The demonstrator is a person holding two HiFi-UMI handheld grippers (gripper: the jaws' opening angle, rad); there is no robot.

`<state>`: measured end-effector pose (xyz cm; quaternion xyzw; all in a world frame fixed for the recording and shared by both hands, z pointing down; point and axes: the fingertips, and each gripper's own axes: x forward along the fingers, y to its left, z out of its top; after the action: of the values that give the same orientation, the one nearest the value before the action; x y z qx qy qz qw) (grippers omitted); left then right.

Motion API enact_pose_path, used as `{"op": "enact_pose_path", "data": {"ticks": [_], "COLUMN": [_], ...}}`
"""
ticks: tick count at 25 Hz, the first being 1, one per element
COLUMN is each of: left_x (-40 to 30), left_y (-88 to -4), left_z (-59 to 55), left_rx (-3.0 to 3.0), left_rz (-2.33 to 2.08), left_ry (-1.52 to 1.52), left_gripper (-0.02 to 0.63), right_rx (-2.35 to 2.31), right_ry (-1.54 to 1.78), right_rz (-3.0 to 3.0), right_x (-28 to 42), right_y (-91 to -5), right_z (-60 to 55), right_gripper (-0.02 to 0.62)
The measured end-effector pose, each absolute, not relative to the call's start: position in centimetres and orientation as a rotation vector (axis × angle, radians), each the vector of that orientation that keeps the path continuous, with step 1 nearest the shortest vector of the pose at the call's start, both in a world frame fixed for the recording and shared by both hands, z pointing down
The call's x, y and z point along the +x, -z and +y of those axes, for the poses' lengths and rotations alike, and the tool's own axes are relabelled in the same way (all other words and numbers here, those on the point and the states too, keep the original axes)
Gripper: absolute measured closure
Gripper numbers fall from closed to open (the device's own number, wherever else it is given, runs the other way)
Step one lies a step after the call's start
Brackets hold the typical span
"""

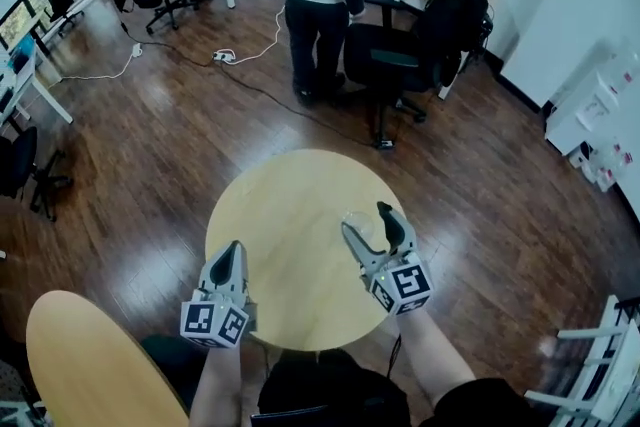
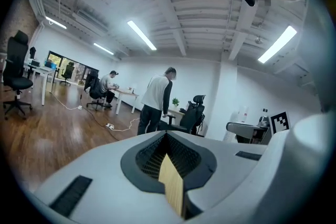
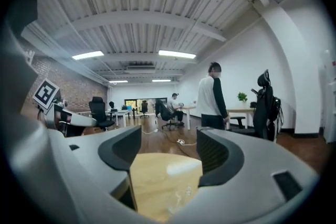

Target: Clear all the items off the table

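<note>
Above the round table (image 1: 290,200), the left gripper (image 1: 230,251) is clamped together, empty; the right gripper (image 3: 169,152) gapes wide, a faint clear item (image 1: 358,221) on the table between its jaws.

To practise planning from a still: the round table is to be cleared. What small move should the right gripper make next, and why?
Probably close the right gripper on the faint clear thing that seems to stand between its open jaws, over the table. It is hard to make out, so go gently. The left gripper is shut and empty.
</note>
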<state>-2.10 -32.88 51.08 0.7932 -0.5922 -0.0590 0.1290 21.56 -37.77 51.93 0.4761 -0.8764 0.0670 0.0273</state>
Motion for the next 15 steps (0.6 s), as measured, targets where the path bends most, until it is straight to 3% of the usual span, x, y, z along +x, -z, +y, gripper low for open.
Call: {"op": "enact_pose_path", "data": {"ticks": [8,12,15], "left_x": [-5.5,-8.5,-11.1], "left_y": [-43.1,-42.1,-42.0], "left_z": [-28.6,-24.7,-21.4], "left_rx": [2.299,2.204,2.109], "left_rz": [-1.934,-2.078,-2.188], "left_ry": [0.277,0.301,0.313], "left_gripper": [0.601,0.601,0.601], "right_rx": [1.237,1.18,1.028], "right_ry": [0.022,0.182,0.158], "right_rz": [-2.986,-3.037,-3.141], "right_x": [14.8,10.9,6.2], "right_y": [-41.7,-39.1,-37.7], "right_z": [-35.0,-33.3,-31.6], "right_gripper": [0.375,0.591,0.592]}}
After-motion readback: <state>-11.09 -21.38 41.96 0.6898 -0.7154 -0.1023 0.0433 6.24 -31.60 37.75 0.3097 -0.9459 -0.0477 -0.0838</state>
